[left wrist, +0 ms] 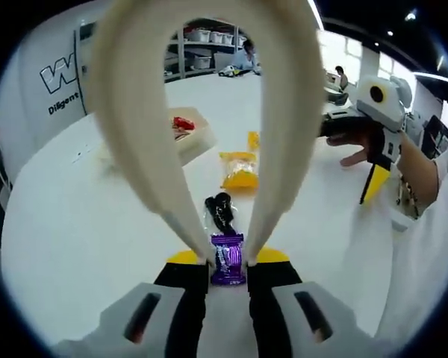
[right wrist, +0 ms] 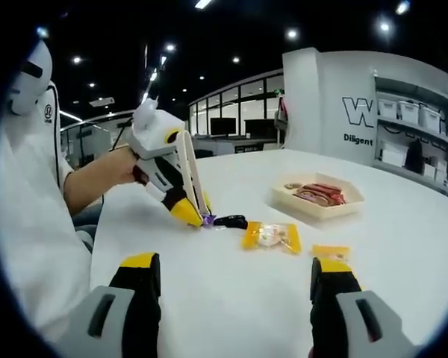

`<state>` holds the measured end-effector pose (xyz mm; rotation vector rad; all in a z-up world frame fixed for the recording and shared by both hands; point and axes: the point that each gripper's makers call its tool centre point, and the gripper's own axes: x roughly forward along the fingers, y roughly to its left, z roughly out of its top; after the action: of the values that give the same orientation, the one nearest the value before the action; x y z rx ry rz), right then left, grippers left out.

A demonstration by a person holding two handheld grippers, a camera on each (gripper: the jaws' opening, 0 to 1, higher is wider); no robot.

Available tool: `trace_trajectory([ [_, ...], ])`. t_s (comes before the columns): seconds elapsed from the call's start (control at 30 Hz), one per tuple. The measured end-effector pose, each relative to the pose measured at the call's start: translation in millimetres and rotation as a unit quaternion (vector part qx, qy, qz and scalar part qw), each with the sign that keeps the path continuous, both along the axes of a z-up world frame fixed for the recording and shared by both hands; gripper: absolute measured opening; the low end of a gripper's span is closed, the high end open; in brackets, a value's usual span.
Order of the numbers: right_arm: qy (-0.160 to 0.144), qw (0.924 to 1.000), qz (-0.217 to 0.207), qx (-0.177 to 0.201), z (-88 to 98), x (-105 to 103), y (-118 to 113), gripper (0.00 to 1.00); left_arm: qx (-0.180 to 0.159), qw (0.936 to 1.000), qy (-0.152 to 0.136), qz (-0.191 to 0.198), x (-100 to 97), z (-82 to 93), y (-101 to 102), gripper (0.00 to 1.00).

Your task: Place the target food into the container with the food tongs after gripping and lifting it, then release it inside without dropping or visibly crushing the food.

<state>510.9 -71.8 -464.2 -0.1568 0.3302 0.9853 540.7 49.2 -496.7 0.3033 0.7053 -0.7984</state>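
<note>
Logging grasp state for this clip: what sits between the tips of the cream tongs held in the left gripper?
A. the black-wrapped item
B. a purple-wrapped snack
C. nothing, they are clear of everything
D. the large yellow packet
B: in the left gripper view the tongs close on the purple-wrapped snack, while the black-wrapped item and yellow packet lie beyond.

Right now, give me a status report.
Left gripper shut on cream tongs, tips pinching purple packet. Right gripper open, holding nothing. Container beyond yellow packets, path unobstructed.
</note>
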Motion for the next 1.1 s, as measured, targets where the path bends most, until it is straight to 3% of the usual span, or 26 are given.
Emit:
trace_trajectory([
  [0.47,0.004,0.9998,-0.017,0.004,1.5,3,-6,0.81,-0.002,1.0,-0.003,-0.009,-1.8,11.1,2,0.18],
  [1.1,0.012,0.9986,-0.051,0.001,5.6,7,-16,0.79,-0.031,0.9989,-0.002,-0.036,-1.3,39.3,-1,0.18],
])
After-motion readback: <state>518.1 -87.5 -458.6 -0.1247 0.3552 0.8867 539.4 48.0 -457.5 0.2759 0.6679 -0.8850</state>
